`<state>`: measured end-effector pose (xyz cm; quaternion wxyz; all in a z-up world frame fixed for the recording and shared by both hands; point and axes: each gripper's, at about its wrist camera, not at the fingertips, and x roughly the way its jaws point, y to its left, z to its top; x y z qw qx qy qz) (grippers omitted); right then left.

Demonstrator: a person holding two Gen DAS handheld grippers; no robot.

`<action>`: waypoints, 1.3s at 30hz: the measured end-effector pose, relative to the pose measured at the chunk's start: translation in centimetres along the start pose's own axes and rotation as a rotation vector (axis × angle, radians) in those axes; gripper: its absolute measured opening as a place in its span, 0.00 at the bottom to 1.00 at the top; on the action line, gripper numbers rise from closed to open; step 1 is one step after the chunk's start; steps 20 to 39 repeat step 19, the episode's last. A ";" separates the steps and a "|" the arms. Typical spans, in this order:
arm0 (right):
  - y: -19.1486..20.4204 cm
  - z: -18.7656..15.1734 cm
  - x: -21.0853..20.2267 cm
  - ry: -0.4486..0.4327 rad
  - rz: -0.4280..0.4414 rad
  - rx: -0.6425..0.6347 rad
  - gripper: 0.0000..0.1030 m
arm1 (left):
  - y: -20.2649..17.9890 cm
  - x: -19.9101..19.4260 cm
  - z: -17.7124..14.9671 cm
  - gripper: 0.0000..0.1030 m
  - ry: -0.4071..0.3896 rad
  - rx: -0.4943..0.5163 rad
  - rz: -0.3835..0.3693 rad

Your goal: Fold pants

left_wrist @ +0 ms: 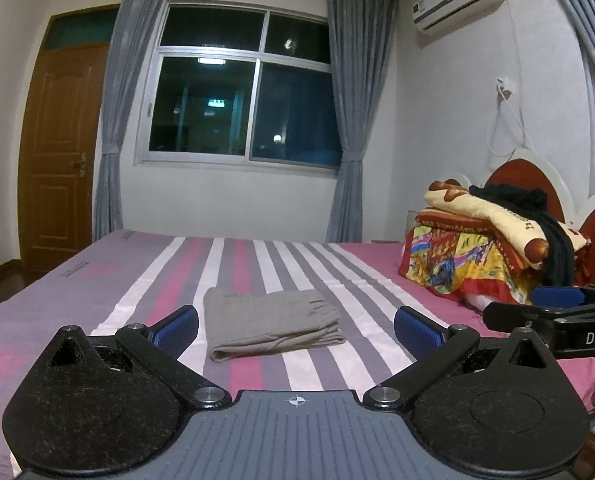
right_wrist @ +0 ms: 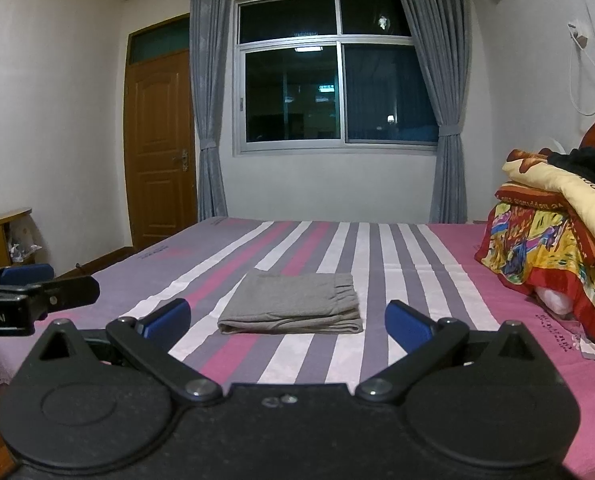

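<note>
Gray pants [left_wrist: 271, 322] lie folded into a compact rectangle on the striped bed sheet [left_wrist: 145, 280], centre of the frame in both wrist views, fold edge toward the cameras. Waistband side sits at the right of the bundle.

Left gripper [left_wrist: 295, 326]: jaws spread wide, blue pads [left_wrist: 177, 326] well apart, nothing between them; the pants sit beyond and between the fingers, not touched.

Right gripper [right_wrist: 287, 322]: jaws also spread wide, empty, pants ahead of it and clear of both pads [right_wrist: 409, 326].

Each tool shows at the edge of the other's view, low and to the side.

Stack of colourful bedding [left_wrist: 481, 248] at the right of the frame, with a dark garment [left_wrist: 553, 240] draped over it. Window [right_wrist: 333, 72] upper centre, wooden door [right_wrist: 159, 144] to its left.
</note>
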<state>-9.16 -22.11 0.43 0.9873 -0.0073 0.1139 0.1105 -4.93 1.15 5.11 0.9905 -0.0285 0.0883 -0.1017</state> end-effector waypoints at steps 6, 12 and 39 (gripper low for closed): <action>0.0 0.0 0.0 0.001 -0.004 -0.002 0.99 | 0.1 0.0 -0.1 1.00 0.000 -0.001 -0.004; -0.3 0.3 0.6 0.028 -0.032 -0.015 0.99 | -0.7 0.0 -0.1 1.00 -0.021 0.027 -0.016; -0.9 0.0 1.4 0.070 -0.066 -0.034 0.99 | -1.7 -0.2 0.1 1.00 -0.039 0.034 -0.024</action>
